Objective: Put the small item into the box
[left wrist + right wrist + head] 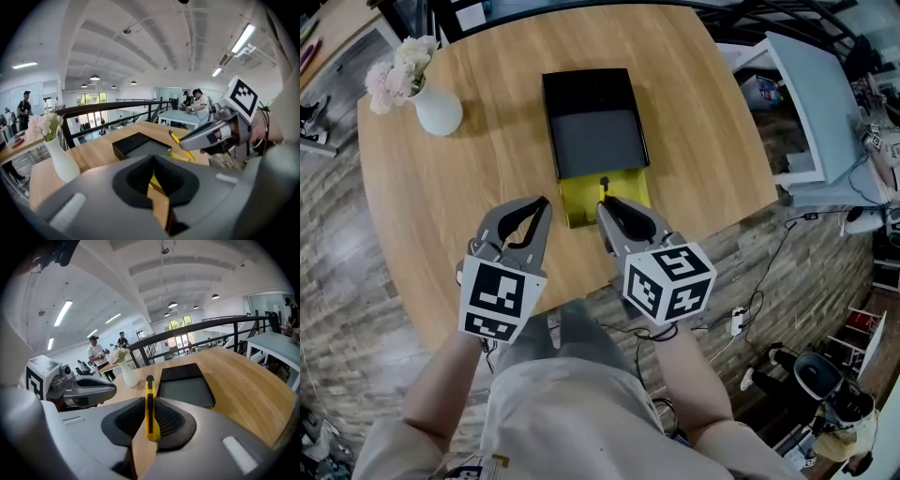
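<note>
The right tool is clenched on the yellow cutter, blade-end forward, just short of the box (its yellow drawer slid out toward it), probably for dropping in. The left tool, closed and empty, hovers alongside.

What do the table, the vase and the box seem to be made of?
Table: wood or wood-look laminate, matte; pale grain lines show.
Vase: probably glazed ceramic; smooth, plain white.
Box: perhaps rigid cardboard or plastic, matte black; flat faces, sharp edges.
</note>
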The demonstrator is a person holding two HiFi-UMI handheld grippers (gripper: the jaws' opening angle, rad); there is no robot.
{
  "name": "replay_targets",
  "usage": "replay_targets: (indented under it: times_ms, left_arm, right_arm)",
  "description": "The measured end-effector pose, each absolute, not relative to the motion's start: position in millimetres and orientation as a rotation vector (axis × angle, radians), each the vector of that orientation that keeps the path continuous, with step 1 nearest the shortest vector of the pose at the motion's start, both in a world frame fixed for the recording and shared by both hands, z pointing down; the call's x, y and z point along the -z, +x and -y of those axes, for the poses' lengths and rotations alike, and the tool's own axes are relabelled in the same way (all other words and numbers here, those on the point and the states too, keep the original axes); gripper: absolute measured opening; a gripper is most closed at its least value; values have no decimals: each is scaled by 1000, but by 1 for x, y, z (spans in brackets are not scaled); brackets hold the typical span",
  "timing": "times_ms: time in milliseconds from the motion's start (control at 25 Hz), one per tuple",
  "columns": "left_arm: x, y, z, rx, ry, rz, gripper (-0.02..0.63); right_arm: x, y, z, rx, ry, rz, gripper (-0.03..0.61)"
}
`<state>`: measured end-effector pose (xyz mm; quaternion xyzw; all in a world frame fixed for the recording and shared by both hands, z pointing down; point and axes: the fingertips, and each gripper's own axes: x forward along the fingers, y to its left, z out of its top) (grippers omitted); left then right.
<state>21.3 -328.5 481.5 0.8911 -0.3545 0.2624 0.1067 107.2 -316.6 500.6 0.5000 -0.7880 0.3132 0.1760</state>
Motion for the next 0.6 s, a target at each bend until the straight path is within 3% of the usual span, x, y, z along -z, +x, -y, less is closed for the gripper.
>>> replay_targets:
  times_ms: [600]
  left_arm:
    - [-575, 35, 347, -868, 2485, 1018, 3]
  right_arm:
    - [-607, 100, 336, -929, 1241, 2092, 63]
